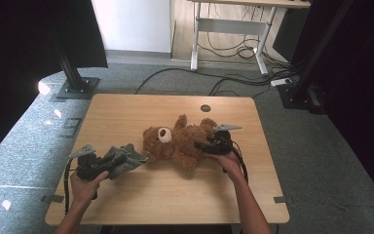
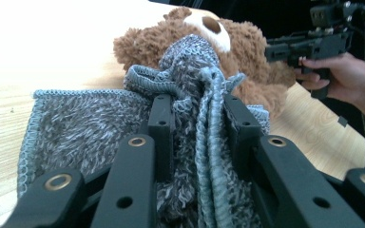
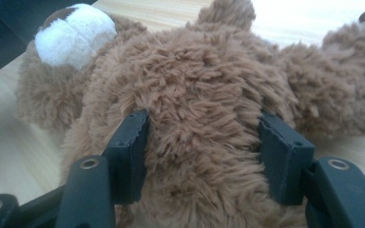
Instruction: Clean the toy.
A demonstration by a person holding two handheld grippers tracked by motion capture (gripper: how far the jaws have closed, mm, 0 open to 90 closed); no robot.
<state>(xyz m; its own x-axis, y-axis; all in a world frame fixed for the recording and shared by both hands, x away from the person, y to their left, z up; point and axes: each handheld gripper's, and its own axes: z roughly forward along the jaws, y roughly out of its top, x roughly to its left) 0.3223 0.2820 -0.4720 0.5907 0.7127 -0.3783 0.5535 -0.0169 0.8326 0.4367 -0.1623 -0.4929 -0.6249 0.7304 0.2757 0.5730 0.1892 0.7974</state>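
Note:
A brown teddy bear (image 1: pixel 175 142) lies on its back in the middle of the wooden table (image 1: pixel 126 114), white muzzle up. My right gripper (image 1: pixel 200 145) comes at it from the right; in the right gripper view its jaws press into the fur on both sides of the bear's body (image 3: pixel 204 118), and a fingertip (image 3: pixel 134 142) sinks into the pile. My left gripper (image 1: pixel 117 160) is shut on a bunched grey-blue knitted cloth (image 2: pixel 76 123) just left of the bear's head (image 2: pixel 209 28). The cloth's folds stand between its fingers (image 2: pixel 161 126).
A round cable hole (image 1: pixel 205 108) sits near the table's far edge. A black stand base (image 1: pixel 76 88) rests on the floor past the far left corner. Cables (image 1: pixel 233 78) and a white desk frame (image 1: pixel 224 29) lie beyond the table.

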